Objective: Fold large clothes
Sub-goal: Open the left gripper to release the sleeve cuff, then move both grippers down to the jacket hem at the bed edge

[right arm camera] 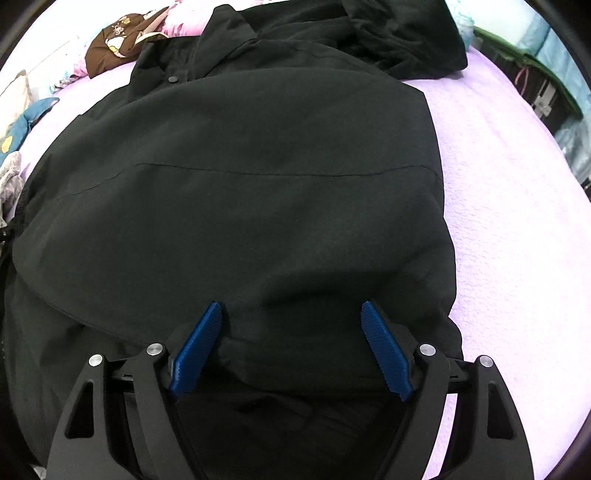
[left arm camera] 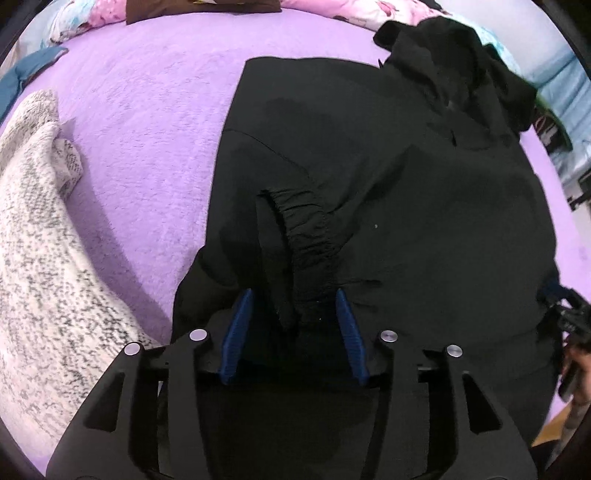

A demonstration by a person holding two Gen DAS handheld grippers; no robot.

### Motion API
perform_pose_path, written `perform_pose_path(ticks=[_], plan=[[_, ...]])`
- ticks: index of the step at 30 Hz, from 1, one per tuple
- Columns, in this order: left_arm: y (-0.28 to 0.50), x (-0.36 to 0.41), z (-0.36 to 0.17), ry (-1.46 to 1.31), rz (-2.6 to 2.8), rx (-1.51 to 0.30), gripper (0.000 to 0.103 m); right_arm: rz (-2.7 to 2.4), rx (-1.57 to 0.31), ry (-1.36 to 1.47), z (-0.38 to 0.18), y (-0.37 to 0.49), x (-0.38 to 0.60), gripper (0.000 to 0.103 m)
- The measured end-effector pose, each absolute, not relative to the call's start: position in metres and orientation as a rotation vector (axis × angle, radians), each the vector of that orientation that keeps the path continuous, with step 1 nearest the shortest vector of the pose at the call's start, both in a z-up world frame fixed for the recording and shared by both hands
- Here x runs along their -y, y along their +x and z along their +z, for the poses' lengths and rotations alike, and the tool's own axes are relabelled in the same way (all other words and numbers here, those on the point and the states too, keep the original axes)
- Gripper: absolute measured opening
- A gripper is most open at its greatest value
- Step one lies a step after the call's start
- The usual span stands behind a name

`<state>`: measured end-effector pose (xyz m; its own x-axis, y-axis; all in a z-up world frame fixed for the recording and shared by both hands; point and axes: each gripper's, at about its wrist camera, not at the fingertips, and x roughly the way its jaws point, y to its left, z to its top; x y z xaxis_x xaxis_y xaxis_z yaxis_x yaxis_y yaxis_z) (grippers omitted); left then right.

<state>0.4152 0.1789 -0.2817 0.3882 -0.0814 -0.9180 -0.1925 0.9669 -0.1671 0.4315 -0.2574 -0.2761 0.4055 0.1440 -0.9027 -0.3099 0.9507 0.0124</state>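
Observation:
A large black jacket (left arm camera: 406,192) lies spread on a purple bed cover (left arm camera: 147,129), with its hood bunched at the far end. A sleeve is folded across the body, and its elastic cuff (left arm camera: 306,229) lies just ahead of my left gripper (left arm camera: 293,299). That gripper is open, its blue fingers straddling the sleeve fabric near the jacket's hem. In the right wrist view the jacket (right arm camera: 258,184) fills the frame. My right gripper (right arm camera: 291,310) is open wide over the near hem, with fabric lying between the fingers.
A white and grey knitted garment (left arm camera: 40,258) lies at the left on the bed. Floral pillows and a brown cushion (left arm camera: 199,9) sit at the head. Dark crates (right arm camera: 535,92) stand beyond the bed's right edge. Bare purple cover (right arm camera: 517,221) lies right of the jacket.

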Motion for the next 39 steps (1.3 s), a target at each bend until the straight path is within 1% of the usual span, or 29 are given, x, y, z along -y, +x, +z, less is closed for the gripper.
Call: perform_pose_path(ticks=[4,6,7,8,9,12,18,19,22,25,31,39], plan=[[0.419,-0.180,-0.278,-0.287,0.080,-1.174,0.050,0.290,-1.100,-0.171,-0.268,0.429,0.259,0.078],[0.417,-0.181,-0.269,-0.289,0.077,-1.160,0.059,0.291,-1.084,-0.166,-0.260,0.424,0.259,0.082],[0.415,-0.180,-0.265,-0.289,0.068,-1.151,0.071,0.298,-1.076,-0.157,-0.255,0.420,0.260,0.084],[0.413,-0.178,-0.259,-0.283,0.056,-1.137,0.089,0.302,-1.070,-0.149,-0.250,0.415,0.260,0.084],[0.410,-0.175,-0.254,-0.268,0.057,-1.125,0.097,0.303,-1.062,-0.141,-0.245,0.411,0.261,0.084],[0.400,-0.171,-0.242,-0.228,0.077,-1.094,0.097,0.307,-1.041,-0.120,-0.233,0.401,0.265,0.084],[0.376,-0.172,-0.229,-0.245,0.067,-1.061,0.097,0.302,-1.007,-0.064,-0.209,0.366,0.275,0.084],[0.369,-0.172,-0.227,-0.252,0.057,-1.054,0.097,0.301,-1.001,-0.063,-0.208,0.365,0.273,0.084],[0.354,-0.172,-0.223,-0.278,0.052,-1.041,0.097,0.296,-0.985,-0.050,-0.201,0.346,0.280,0.090],[0.337,-0.170,-0.217,-0.282,0.053,-1.029,0.097,0.292,-0.984,-0.041,-0.200,0.336,0.283,0.090],[0.302,-0.152,-0.207,-0.195,0.074,-0.998,0.097,0.273,-0.990,0.014,-0.198,0.300,0.299,0.090],[0.260,-0.130,-0.224,-0.141,0.031,-1.055,0.097,0.240,-1.018,0.066,-0.200,0.252,0.318,0.090]])
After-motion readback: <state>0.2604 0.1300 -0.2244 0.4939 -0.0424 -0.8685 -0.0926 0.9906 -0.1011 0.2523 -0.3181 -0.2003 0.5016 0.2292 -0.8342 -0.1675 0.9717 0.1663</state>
